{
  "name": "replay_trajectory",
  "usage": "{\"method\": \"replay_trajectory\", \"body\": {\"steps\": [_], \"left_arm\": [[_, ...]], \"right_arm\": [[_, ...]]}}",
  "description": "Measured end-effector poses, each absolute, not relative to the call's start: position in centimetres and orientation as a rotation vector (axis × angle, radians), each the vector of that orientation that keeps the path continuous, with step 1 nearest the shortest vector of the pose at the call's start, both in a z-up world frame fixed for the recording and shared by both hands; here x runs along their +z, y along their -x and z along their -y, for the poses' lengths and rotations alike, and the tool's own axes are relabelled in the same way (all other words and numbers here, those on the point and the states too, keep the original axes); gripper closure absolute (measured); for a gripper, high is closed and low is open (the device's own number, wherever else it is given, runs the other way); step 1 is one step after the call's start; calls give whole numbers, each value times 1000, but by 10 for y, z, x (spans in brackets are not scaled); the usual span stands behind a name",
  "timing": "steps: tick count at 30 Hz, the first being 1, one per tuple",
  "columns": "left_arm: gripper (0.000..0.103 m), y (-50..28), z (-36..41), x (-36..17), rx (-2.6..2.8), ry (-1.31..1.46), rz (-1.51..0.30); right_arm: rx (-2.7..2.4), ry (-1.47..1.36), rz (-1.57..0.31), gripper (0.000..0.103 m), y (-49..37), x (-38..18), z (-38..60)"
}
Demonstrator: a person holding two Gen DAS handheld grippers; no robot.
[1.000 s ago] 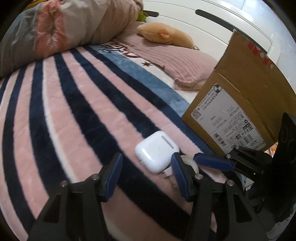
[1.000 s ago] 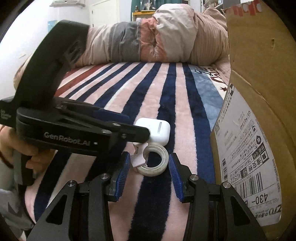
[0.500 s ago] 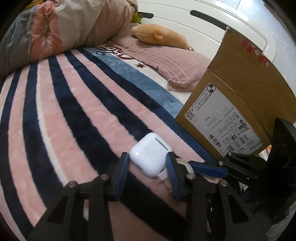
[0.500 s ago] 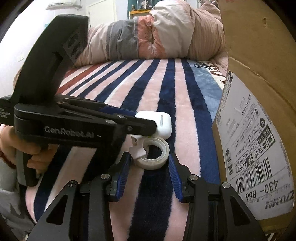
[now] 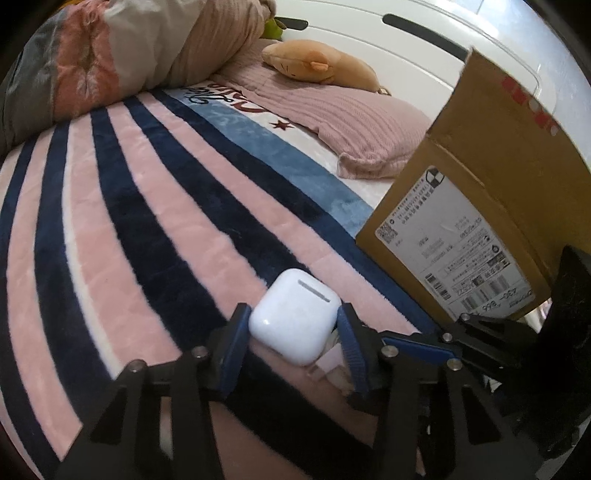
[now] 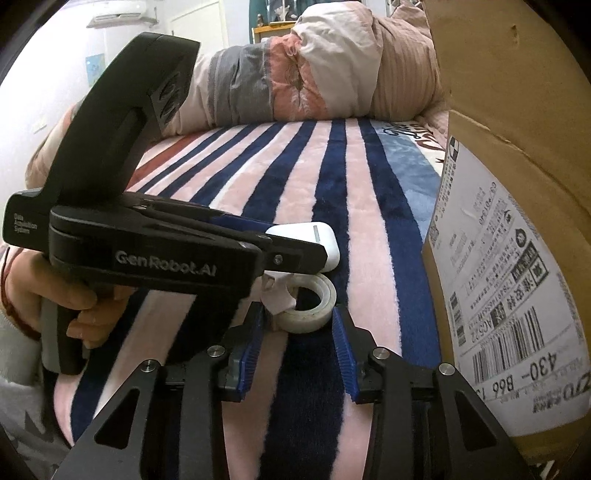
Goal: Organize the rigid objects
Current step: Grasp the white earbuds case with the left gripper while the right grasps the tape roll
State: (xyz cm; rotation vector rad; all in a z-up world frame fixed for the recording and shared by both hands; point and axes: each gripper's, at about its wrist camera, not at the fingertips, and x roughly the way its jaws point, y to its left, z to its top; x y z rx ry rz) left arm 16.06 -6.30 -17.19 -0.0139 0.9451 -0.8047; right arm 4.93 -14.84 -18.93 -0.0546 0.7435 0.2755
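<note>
On the striped bed beside the cardboard box (image 5: pixel 476 236), the left claw (image 5: pixel 291 334) is clamping the slick, light earbud case (image 5: pixel 295 314) by its sides while the right claw (image 6: pixel 297 332) is straddling, unclosed, the stiff tape roll (image 6: pixel 308 306).

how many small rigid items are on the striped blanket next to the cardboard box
2. The white earbud case lies between the left gripper fingers. The tape roll lies just beside it, between the right gripper fingers. Others may be hidden behind the grippers.

Home bedroom: bed w/ striped plush blanket (image 5: pixel 147 221), rolled duvet (image 6: pixel 295 81), pink pillow (image 5: pixel 351 122), plush toy (image 5: pixel 317 66), white headboard (image 5: pixel 406 40); wall AC unit (image 6: pixel 118 18) above a door.
</note>
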Motion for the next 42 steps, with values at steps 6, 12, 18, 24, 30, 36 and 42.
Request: {"method": "replay_trajectory", "body": {"steps": [6, 12, 18, 24, 30, 36, 42], "left_arm": [[71, -150, 44, -165, -758, 30, -946], [77, -136, 24, -163, -710, 51, -958], [52, -142, 30, -165, -689, 57, -943], [57, -156, 50, -171, -631, 31, -941], [63, -155, 44, -170, -633, 35, -950], [63, -131, 15, -164, -610, 72, -988], [62, -112, 1, -165, -573, 86, -982]], "right_arm": [[285, 71, -743, 69, -50, -190, 146], [311, 71, -745, 77, -42, -184, 143], [318, 69, -751, 76, -42, -185, 142], [310, 70, -757, 76, -47, -188, 144], [309, 77, -755, 76, -51, -187, 142], [327, 110, -756, 74, -55, -187, 137], [308, 134, -738, 56, -62, -186, 130]]}}
